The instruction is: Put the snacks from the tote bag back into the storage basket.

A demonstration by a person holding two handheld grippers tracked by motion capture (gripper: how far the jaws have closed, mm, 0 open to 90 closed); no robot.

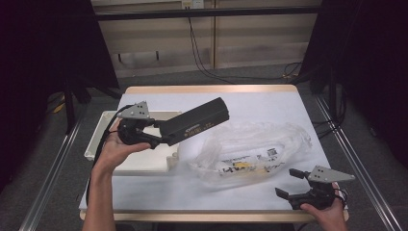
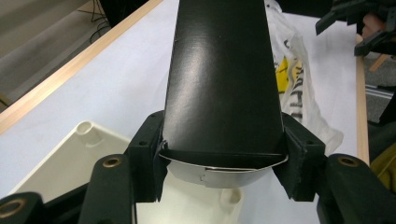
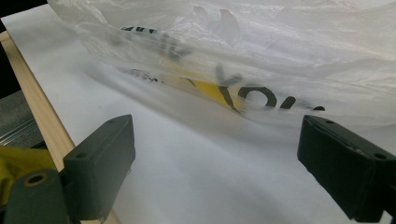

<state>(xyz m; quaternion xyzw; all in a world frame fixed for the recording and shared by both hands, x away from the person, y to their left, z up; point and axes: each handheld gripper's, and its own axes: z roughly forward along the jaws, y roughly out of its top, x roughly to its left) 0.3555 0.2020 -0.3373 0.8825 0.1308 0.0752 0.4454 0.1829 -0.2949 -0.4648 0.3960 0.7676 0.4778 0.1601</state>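
Note:
A long black box (image 1: 195, 121) is lifted off the table, slanting up to the right. My left gripper (image 1: 161, 137) is shut on its lower end, above a white tray (image 1: 144, 163). In the left gripper view the box (image 2: 222, 79) runs away from the camera, and the left gripper (image 2: 223, 163) presses both pads on its sides. A crumpled clear plastic bag (image 1: 250, 149) with black and yellow print lies mid-table. My right gripper (image 1: 285, 182) rests near the front right corner, open and holding nothing. In the right gripper view that gripper (image 3: 217, 163) faces the bag (image 3: 261, 56), a short gap away.
The table (image 1: 269, 103) has a white cover and a wooden rim (image 3: 37, 112). The white tray (image 2: 70, 158) sits at its left side, partly over the edge. Metal rails run along both sides of the table, and cables lie on the floor behind it.

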